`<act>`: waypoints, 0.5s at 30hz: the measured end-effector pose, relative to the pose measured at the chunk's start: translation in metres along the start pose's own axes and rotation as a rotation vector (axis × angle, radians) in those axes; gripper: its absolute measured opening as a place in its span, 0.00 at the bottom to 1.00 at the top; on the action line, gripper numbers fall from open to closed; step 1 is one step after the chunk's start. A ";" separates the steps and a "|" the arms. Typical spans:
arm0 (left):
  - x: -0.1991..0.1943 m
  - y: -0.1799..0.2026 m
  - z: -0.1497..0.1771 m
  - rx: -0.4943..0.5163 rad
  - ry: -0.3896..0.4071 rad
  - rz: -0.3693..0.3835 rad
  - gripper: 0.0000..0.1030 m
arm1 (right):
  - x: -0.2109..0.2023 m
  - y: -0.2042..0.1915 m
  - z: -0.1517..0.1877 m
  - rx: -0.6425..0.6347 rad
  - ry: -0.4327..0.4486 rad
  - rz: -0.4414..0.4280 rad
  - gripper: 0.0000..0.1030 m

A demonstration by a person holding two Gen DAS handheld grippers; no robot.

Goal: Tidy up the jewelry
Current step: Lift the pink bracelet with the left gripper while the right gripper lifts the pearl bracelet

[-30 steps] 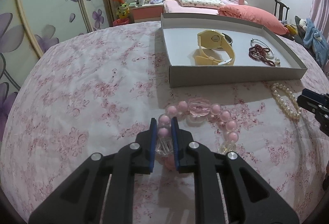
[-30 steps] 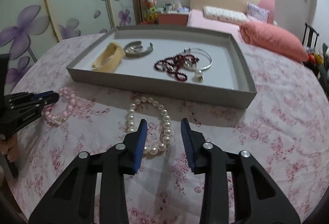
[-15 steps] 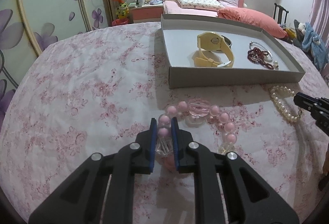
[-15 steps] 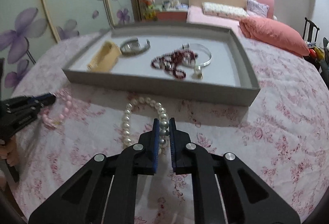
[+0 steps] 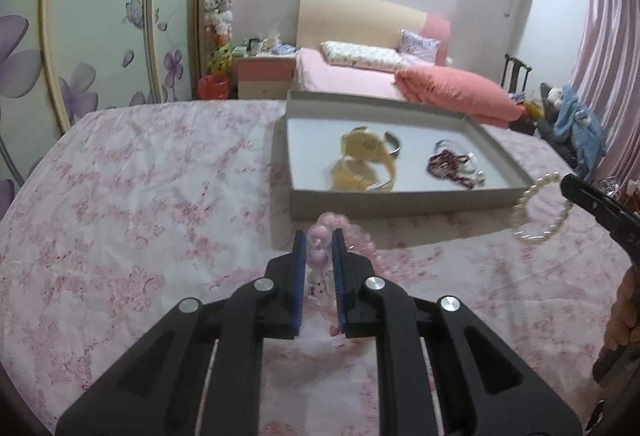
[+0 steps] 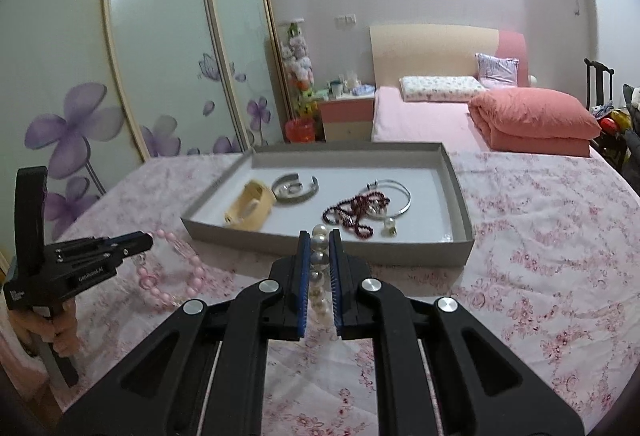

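Note:
My left gripper (image 5: 319, 241) is shut on a pink bead bracelet (image 5: 320, 258), which hangs lifted above the pink floral cloth. My right gripper (image 6: 319, 241) is shut on a white pearl bracelet (image 6: 319, 261), also off the cloth. Both are just in front of the grey tray (image 5: 400, 210). The left wrist view shows the pearl bracelet (image 5: 522, 202) dangling from the right gripper's tip (image 5: 568, 182) at the right edge. In the right wrist view, the left gripper (image 6: 146, 243) holds the pink bracelet (image 6: 195, 278) at the left.
In the tray (image 6: 400, 254) lie a yellow watch (image 6: 250, 206), a silver cuff (image 6: 294, 190), a dark red bead bracelet (image 6: 356, 214) and a thin silver bangle (image 6: 396, 196). A bed with pink bedding stands behind. A hand (image 6: 60, 332) grips the left handle.
The right gripper's jaws closed on the pearl bracelet. Both grippers then rose and tilted up, lifting their bracelets off the cloth.

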State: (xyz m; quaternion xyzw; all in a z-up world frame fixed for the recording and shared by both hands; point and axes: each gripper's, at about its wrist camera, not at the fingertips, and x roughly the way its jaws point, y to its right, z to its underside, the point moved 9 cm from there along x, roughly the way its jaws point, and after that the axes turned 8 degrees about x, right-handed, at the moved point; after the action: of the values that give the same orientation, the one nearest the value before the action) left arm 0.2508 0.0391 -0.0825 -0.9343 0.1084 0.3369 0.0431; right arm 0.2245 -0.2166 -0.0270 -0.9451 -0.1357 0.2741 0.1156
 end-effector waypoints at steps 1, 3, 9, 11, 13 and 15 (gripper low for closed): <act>-0.002 0.002 -0.002 -0.001 0.009 0.007 0.13 | -0.001 -0.001 -0.001 0.003 0.007 -0.004 0.10; -0.007 0.006 -0.005 -0.003 0.028 0.024 0.13 | -0.004 -0.003 -0.004 0.008 0.025 -0.014 0.10; -0.018 0.017 -0.012 -0.006 0.070 0.069 0.13 | -0.007 -0.012 -0.005 0.008 0.052 -0.033 0.10; -0.020 0.020 -0.013 -0.003 0.079 0.081 0.13 | -0.006 -0.014 -0.004 0.007 0.054 -0.036 0.10; -0.023 0.023 -0.015 -0.002 0.088 0.093 0.13 | -0.006 -0.015 -0.003 0.008 0.054 -0.039 0.10; -0.024 0.026 -0.015 0.001 0.092 0.101 0.13 | -0.006 -0.016 -0.003 0.007 0.053 -0.043 0.10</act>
State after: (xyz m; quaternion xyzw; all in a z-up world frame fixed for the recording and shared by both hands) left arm 0.2363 0.0157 -0.0553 -0.9421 0.1575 0.2951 0.0217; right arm 0.2183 -0.2035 -0.0174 -0.9484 -0.1519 0.2470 0.1285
